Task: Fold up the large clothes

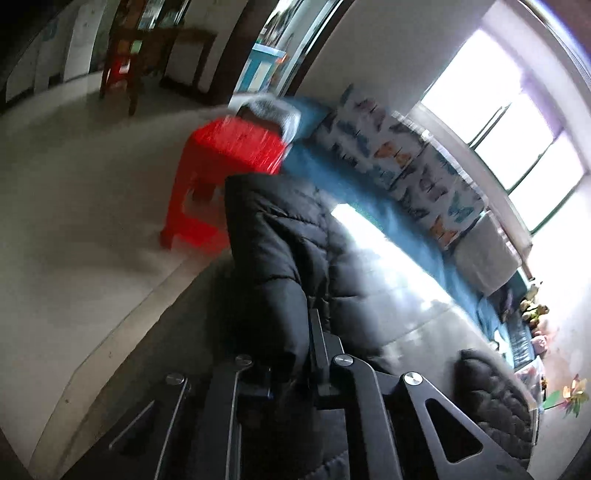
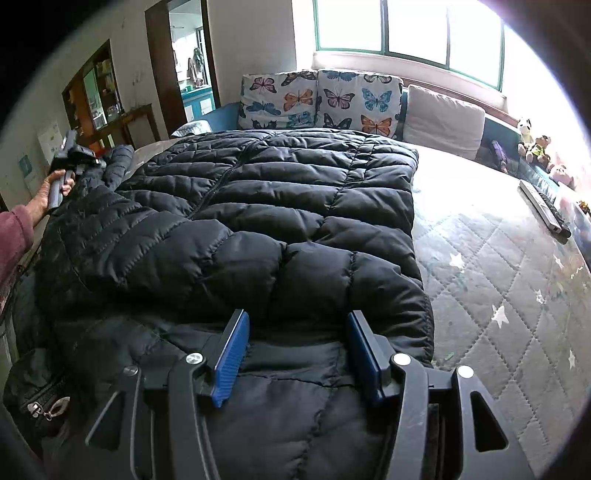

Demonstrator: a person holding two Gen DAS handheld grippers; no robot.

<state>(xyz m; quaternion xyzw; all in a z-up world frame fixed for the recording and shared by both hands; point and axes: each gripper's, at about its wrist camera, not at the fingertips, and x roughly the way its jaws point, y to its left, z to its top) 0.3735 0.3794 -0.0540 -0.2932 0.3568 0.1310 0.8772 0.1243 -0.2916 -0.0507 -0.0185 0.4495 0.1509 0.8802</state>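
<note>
We are in a bedroom with a quilted, star-patterned mattress under a bright window, butterfly-print cushions lined up along the far side. The black puffer jacket lies spread across the left half of the mattress, its zipper running away from us. Our right gripper hovers over the jacket's near edge, its blue pads set apart with only loose fabric beneath them, gripping nothing. At the far left, a hand in a reddish sleeve holds our left gripper; in its own blurred view the jaws are clenched on a fold of the jacket's sleeve. A red stool stands on the floor just beyond.
</note>
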